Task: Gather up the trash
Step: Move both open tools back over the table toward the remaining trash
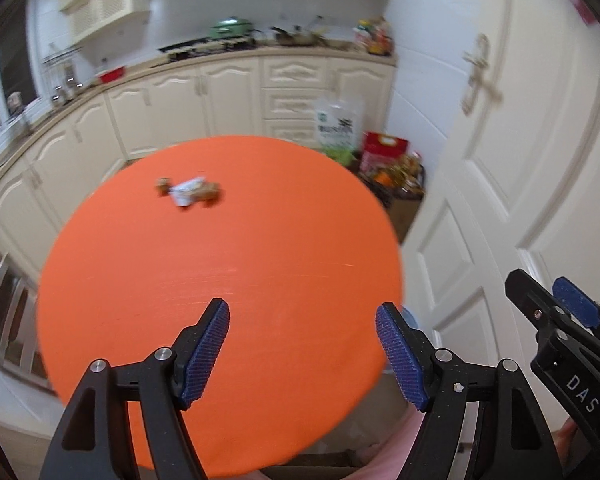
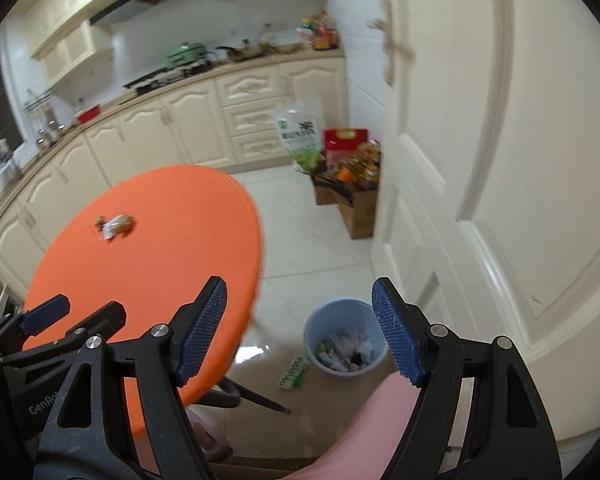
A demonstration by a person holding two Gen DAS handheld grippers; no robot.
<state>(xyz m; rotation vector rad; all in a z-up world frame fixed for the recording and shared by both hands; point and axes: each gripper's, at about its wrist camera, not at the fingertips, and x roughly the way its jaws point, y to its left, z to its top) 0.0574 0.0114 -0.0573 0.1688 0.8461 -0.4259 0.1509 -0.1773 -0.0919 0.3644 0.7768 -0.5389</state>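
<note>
Both claws empty, we read them as spread wide: left gripper (image 1: 302, 346) has bare orange tabletop between its blue ribbed pads, right gripper (image 2: 300, 326) has floor tile and bin between its own. Nearest to the right claw, just ahead and below it, sits the pale blue round plastic bin (image 2: 342, 342), already holding crumpled white paper and wrappers, with a flat green-and-white carton (image 2: 293, 372) on the floor touching or just beside the bin's left side. The round orange table (image 1: 220, 300) lies under and ahead of the left claw; far across it, ahead and left of both claws, is the remaining scrap, a small crumpled white-and-brown wrapper cluster (image 1: 190, 191), well apart from either claw. We judge it light, soft and crushable, not fragile, maybe loose crumbs beside it; best pinched across the bunched white middle, pads low to the tabletop. Blur hides how many pieces there are. Only the right wrist view shows bin, carton and floor; the left wrist view shows merely a sliver of blue at the table edge, but gives the wrapper larger.
</note>
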